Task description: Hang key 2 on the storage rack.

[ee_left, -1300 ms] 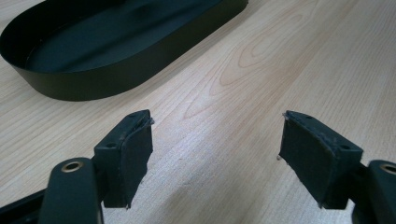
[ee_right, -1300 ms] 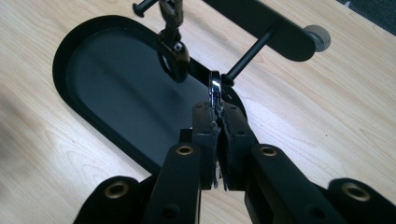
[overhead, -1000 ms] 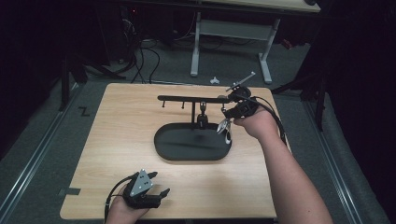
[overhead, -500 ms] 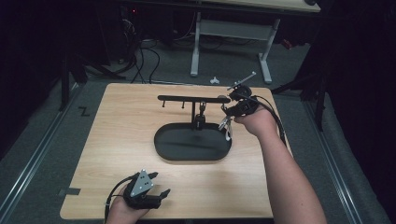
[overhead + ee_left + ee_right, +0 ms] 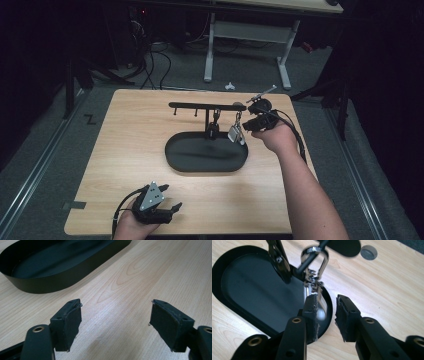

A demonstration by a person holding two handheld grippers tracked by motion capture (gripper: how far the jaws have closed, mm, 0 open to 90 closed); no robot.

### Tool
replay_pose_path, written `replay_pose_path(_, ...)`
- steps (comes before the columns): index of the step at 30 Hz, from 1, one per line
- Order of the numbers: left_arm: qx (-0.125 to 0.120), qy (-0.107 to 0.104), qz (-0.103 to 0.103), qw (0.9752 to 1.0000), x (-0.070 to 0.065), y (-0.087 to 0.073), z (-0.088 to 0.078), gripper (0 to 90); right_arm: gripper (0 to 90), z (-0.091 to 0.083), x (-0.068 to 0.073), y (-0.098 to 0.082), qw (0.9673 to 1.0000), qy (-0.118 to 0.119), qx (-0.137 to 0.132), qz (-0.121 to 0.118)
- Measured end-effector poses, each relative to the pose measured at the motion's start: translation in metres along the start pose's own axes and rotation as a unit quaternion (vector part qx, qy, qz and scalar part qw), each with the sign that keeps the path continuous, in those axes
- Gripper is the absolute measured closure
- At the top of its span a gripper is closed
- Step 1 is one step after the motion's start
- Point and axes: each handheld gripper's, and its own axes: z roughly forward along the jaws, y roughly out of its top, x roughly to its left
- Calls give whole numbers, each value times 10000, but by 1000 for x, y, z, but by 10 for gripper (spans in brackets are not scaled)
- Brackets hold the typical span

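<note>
1. A pale wood-grain bench (image 5: 130, 150) carries a matte black oval tray (image 5: 206, 152) with a low wall; a thin black rack bar (image 5: 200, 105) stands over it.
2. A shiny metal keyring tag (image 5: 235, 133) hangs by a short chain from the bar's right end, over the tray's rim.
3. The right gripper (image 5: 248, 126) sits just beside the tag; its jaws have just been opening, and the tag lies against the left pad (image 5: 312, 312), the other pad clear of it.
4. The left gripper (image 5: 167, 210) rests near the bench's front edge, jaws wide apart, holding nothing.

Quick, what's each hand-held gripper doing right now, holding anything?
Left hand-held gripper: open, empty, over the table.
Right hand-held gripper: open, jaws just opening; the silver tag hanging from the rack sits between them, unpressed.
</note>
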Motion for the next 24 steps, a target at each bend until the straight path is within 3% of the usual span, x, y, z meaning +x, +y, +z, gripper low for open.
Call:
replay_pose_path(9,42,9,-8,10000,0,0,2,254,556,3,4,-27,10000,16,-31,42)
replay_pose_path(15,66,23,-14,10000,0,0,3,253,540,6,7,-45,9999,-9,-119,-31)
replay_pose_path(18,84,28,-25,10000,1,0,4,253,542,8,10,-53,9997,-216,-103,-89)
replay_pose_path(24,110,42,-22,9999,1,-1,5,253,494,11,16,-74,9990,-164,-419,-62)
